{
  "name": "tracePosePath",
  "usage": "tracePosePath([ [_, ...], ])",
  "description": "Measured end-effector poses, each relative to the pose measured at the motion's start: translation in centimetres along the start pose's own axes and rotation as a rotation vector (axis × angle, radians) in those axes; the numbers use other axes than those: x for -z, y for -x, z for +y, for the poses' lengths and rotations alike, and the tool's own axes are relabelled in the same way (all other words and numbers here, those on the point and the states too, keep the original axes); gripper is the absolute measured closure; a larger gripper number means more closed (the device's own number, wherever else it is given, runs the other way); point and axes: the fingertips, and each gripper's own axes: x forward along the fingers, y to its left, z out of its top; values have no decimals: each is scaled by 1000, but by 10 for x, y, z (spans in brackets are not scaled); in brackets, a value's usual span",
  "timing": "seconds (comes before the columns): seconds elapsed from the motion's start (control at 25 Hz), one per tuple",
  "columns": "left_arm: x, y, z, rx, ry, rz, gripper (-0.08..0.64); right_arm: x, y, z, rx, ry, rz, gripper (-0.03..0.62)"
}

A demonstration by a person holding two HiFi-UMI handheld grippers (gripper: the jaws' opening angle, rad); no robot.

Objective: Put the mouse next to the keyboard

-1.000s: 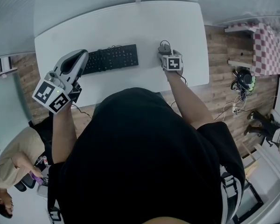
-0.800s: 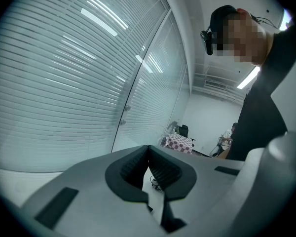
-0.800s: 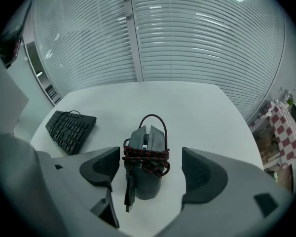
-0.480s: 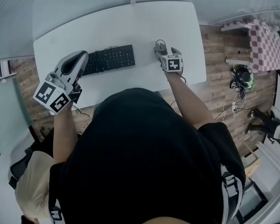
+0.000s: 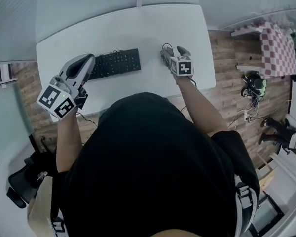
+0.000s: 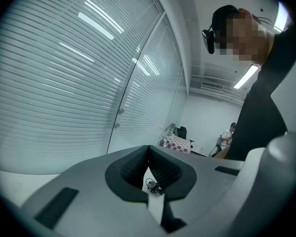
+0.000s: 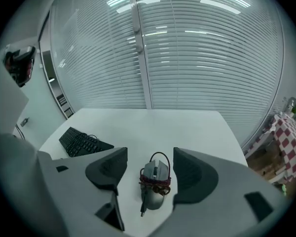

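Note:
A grey mouse [image 7: 155, 182] with its red-black cable wound round it lies on the white table [image 7: 148, 122], right of the black keyboard [image 7: 81, 142]. My right gripper [image 7: 150, 158] straddles the mouse; its jaws are closing, and a small gap still shows between each pad and the mouse. In the head view the mouse [image 5: 166, 52] is partly hidden by the right gripper [image 5: 173, 52], about a hand's width right of the keyboard [image 5: 116, 63]. My left gripper [image 5: 84, 63] hovers over the keyboard's left end. It is shut and holds nothing, tilted up toward the blinds [image 6: 149, 154].
The table's right edge [image 5: 207, 38] drops to a wooden floor with cables [image 5: 254, 85] and a red-checked table [image 5: 281, 46]. Another person [image 5: 39, 211] and a chair [image 5: 19, 191] are at the lower left. A blind-covered glass wall [image 7: 187, 48] stands behind the table.
The right gripper has slid forward so the mouse now sits between its jaws, and the jaws have narrowed. The left gripper has stayed put. The person at lower left moved downward.

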Motion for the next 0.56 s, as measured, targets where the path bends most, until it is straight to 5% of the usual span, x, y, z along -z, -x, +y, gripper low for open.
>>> tracePosePath([
  [0.56,3,-2,-22,21,17,-23,537,-41,54,9,-48,48,-109,381],
])
